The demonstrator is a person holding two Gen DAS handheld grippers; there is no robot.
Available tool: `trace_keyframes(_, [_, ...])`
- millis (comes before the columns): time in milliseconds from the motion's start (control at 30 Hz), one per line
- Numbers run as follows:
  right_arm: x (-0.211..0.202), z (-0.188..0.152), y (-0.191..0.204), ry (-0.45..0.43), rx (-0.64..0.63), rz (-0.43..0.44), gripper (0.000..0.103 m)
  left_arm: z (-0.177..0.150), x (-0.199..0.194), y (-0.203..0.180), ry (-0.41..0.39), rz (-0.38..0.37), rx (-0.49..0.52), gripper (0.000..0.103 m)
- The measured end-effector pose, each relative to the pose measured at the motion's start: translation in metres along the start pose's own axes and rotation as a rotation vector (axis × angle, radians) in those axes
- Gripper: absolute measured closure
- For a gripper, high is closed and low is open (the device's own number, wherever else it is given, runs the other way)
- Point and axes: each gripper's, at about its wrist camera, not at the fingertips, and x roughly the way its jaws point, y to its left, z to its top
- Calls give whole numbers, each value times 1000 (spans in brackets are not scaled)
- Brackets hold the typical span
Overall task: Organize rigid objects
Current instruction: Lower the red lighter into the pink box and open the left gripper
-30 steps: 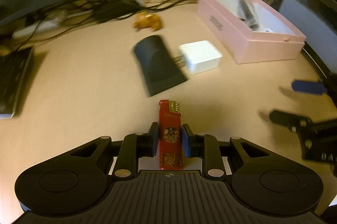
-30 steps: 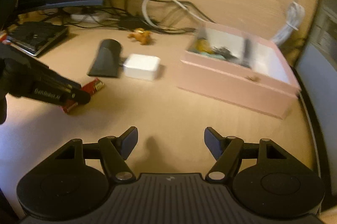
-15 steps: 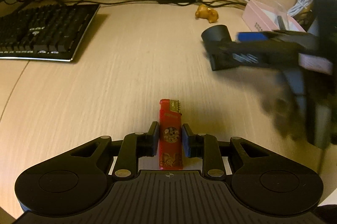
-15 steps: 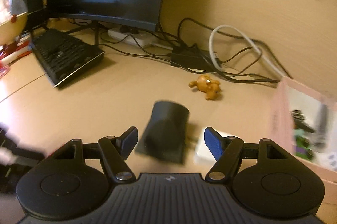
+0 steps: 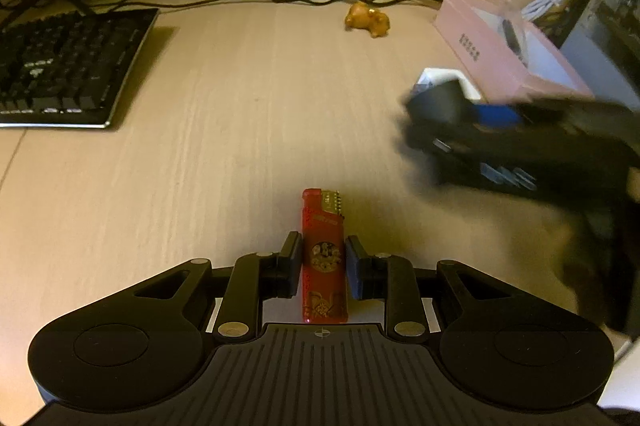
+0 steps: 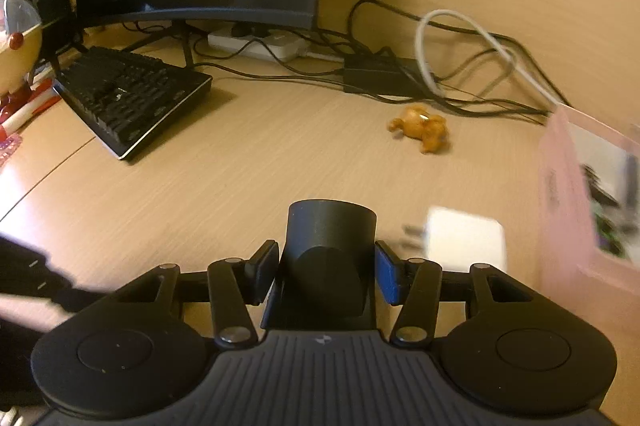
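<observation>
Left gripper [image 5: 323,262] is clamped on a red lighter [image 5: 324,254], which sticks straight out between its fingers above the wooden surface [image 5: 240,129]; the lighter's near end is hidden behind the gripper body. Right gripper [image 6: 326,272] straddles a black nozzle-shaped piece [image 6: 330,258], pads right at its sides, though whether they actually press it is hard to tell. From the left camera that right gripper [image 5: 452,105] is a dark smear, its details lost to motion blur. Just beyond it sits a white charger [image 6: 464,240], blurred, and a pink box [image 6: 560,193] cut off at the frame edge, its contents unreadable. A small orange figurine [image 6: 422,129] lies near the cables [image 6: 460,93], apart from everything.
</observation>
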Motion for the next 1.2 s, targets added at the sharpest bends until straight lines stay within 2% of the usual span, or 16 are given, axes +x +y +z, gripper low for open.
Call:
trace_keyframes(67, [-18, -11, -6, 8, 39, -32, 52, -2, 1, -6, -9, -2, 35, 76])
trace_keyframes(167, [-46, -32, -23, 27, 102, -114, 52, -8, 2, -25, -2, -80, 120, 76])
trace_keyframes(267, [-70, -53, -43, 35, 134, -211, 52, -16, 5, -56, 16, -125, 248, 77])
trace_keyframes(333, [-85, -64, -59, 43, 159, -257, 52, -18, 6, -80, 49, -176, 318, 77])
trace_keyframes(400, [-98, -75, -77, 49, 196, -283, 52, -18, 4, -100, 49, -230, 371, 77])
trace_keyframes(500, [-115, -89, -96, 30, 223, -357, 52, -8, 3, -132, 47, -272, 436, 77])
trace_keyframes(567, [-122, -95, -108, 25, 275, -370, 52, 4, -3, -148, 15, -306, 464, 77])
trace_keyframes(667, [-135, -104, -119, -10, 304, -376, 52, 37, -13, -174, -55, -350, 472, 77])
trace_keyframes(733, [-142, -108, -125, -38, 318, -383, 52, 65, -19, -198, -139, -376, 500, 76])
trace_keyframes(800, [-148, -110, -132, -73, 343, -378, 52, 93, -20, -220, -218, -364, 515, 76])
trace_keyframes(933, [-154, -113, -138, -100, 354, -389, 52, 150, 1, -255, -319, -362, 461, 76])
trace_keyframes(1067, [-158, -121, -138, -122, 358, -359, 52, 190, 44, -271, -230, -361, 408, 76])
trace_keyframes(1200, [-155, -131, -138, -102, 349, -353, 52, 190, 63, -260, -275, -344, 359, 76])
